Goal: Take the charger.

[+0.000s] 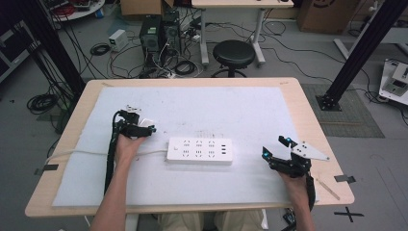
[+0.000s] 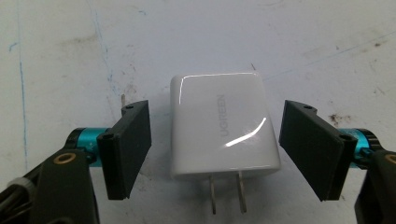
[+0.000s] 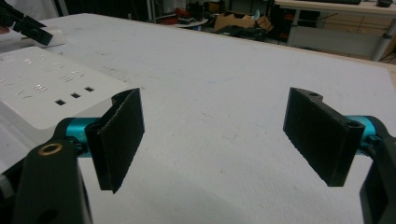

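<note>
Scuffed white mat (image 2: 70, 42) under glossy white two-pronged charger (image 2: 222, 126), UGREEN-lettered.

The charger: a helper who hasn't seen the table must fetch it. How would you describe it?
On the white mat, look left of the long power strip, under the left gripper. The charger is a small glossy white block with two metal prongs, lying flat between the open jaws.

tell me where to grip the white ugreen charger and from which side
Grip the white UGREEN charger across its two long flat sides, coming straight down from above. It lies flat with prongs toward the left gripper, whose open fingers already straddle it.
</note>
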### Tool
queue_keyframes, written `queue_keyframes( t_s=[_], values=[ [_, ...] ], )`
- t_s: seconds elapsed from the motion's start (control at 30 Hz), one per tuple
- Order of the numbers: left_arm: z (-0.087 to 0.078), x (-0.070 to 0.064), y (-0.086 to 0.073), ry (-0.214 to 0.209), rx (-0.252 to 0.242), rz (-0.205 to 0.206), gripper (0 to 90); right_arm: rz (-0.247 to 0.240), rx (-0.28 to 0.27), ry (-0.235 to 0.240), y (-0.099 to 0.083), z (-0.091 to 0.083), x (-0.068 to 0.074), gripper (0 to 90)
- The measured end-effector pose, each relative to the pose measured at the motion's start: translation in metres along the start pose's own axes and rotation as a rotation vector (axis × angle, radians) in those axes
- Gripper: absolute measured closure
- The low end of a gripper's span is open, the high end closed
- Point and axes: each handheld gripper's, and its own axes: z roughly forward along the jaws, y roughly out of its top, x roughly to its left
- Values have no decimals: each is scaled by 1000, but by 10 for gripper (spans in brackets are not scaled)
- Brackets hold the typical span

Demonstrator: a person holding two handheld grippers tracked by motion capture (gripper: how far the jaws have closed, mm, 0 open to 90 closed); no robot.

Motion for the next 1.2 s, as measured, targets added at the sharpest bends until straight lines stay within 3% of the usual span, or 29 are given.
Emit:
queue_keyframes(
  t_s=[0.8,1.2],
  values=[
    [5,-1,-3,-6,1,18,403,-8,-1,-2,0,0,0,210],
    [5,0,-3,-6,-5,17,424,-5,0,-4,0,0,0,210]
  ],
)
